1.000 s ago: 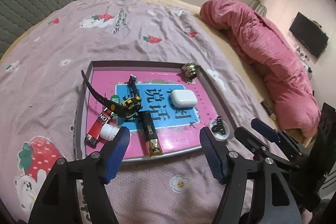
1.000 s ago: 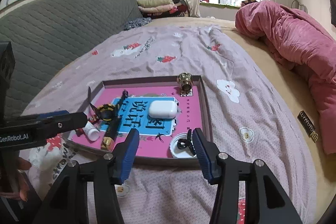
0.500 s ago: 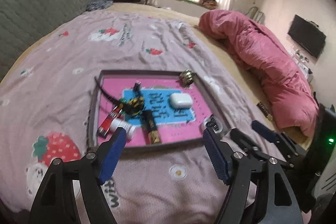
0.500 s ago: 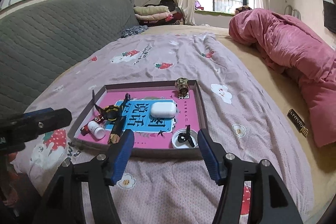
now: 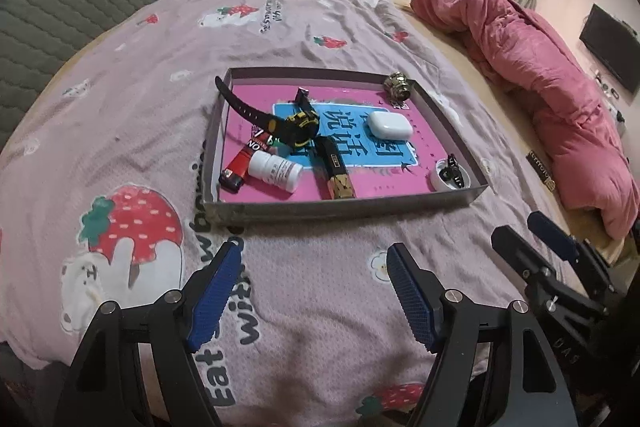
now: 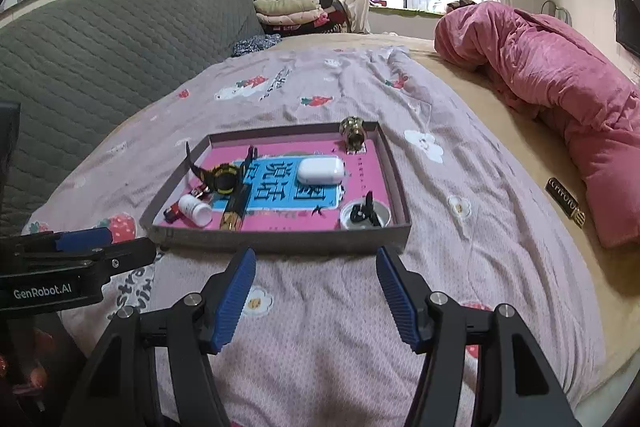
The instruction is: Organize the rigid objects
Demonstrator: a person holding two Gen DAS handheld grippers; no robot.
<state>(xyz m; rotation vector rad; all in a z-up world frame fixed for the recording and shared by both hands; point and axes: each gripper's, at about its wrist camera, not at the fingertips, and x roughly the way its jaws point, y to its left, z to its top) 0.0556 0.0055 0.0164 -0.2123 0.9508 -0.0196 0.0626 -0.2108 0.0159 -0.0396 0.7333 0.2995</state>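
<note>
A shallow grey tray (image 5: 460,201) with a pink and blue floor lies on the lilac strawberry sheet. It holds a black and yellow watch (image 5: 296,125), a white earbud case (image 5: 390,125), a white pill bottle (image 5: 276,171), a red tube (image 5: 240,167), a black and gold bar (image 5: 336,171), a brass knob (image 5: 396,87) and a white lid with a black clip (image 5: 448,177). My left gripper (image 5: 314,259) hovers open over the sheet, short of the tray's near wall. Beside it, my right gripper (image 6: 316,259) is open too, nothing between its fingers, facing the tray (image 6: 280,237).
A rolled pink quilt (image 5: 540,67) lies along the bed's right side, with a small black tag (image 6: 566,203) near it. A grey padded headboard (image 6: 100,47) borders the left. Folded clothes (image 6: 288,11) are stacked at the far end by the window.
Both grippers have drawn back from the tray toward the bed's near edge, so the tray now sits beyond the fingertips. The right jaws have spread wider.
</note>
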